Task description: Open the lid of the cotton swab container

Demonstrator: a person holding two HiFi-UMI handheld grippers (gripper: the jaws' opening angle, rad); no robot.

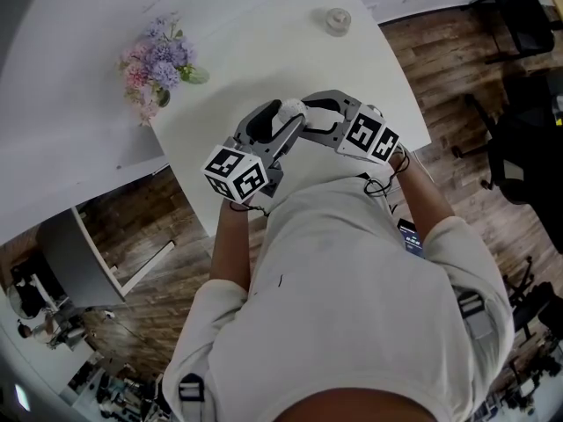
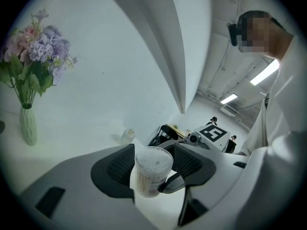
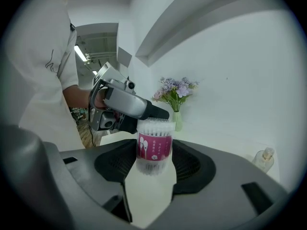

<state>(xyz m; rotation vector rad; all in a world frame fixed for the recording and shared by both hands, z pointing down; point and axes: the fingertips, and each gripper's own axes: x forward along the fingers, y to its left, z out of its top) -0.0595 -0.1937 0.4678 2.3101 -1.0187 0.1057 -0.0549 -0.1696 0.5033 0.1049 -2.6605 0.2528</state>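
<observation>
Fingers (image 2: 117, 169) of the left gripper (image 2: 152, 163) sit wide, one on each side of the top of the cotton swab container (image 2: 148, 182), and they seem to press on its lid (image 2: 153, 158). The lid looks clear, with white swab tips showing through, so I think it is still on. The container is small and round with a pink label. It is between the two grippers, over the near edge of the white counter (image 1: 264, 51), close to the person. I cannot tell if it stands on the counter or hangs just above it. On the right, the fingers (image 3: 192, 166) of the right gripper (image 3: 153, 159) are wide too and hug the label part lower down.

The container should be very light. Its wall is thin, hard plastic, smooth and round, so it can slip or turn in the fingers. A hard squeeze could bend or crack it. Good places to hold are the label part for one gripper and the rim of the lid for the other. Keep it upright, or swabs may spill when the lid pops off.

Far left on the counter is a vase of flowers (image 1: 157, 67). Far right is a small bottle (image 1: 338, 20), well apart from the grippers.
</observation>
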